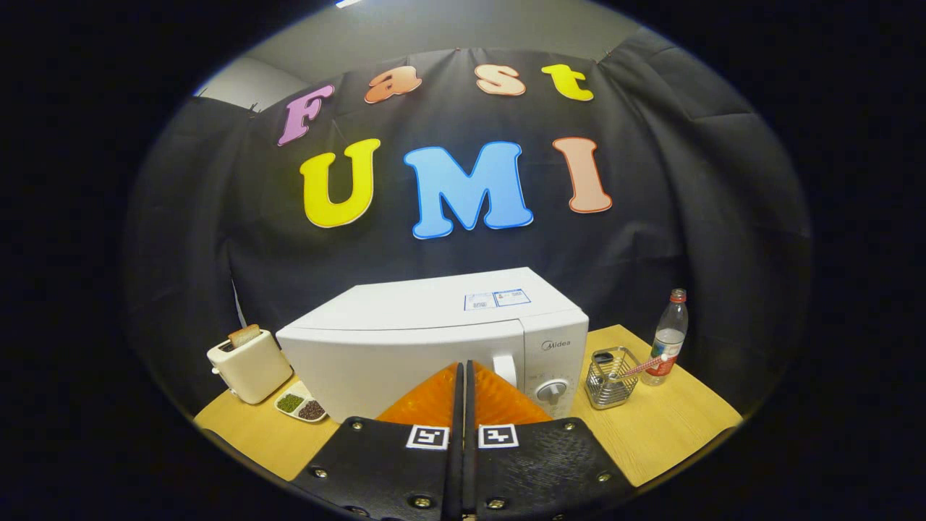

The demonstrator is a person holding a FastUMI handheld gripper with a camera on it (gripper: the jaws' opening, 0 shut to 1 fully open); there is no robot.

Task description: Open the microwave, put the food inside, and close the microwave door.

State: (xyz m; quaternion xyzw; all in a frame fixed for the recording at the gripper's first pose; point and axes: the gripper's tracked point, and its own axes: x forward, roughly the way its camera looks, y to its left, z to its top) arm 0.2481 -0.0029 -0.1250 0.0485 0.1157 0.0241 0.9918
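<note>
Microwave (434, 340) sits mid-table (665, 427), door closed — rigid and heavy, best pulled at its handle (506, 369) beside the dial (551, 391). Gripper (463, 376) jaws are pressed together, holding nothing — just before it.

microwave (405, 347) door's lower part behind tongs (464, 369)

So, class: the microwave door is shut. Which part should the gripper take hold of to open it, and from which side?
Take the upright door handle on the microwave, just left of the dial. Approach from the front, fingers opened to straddle it sideways, since it is a narrow vertical bar. The gripper is closed now, just in front of it.
</note>
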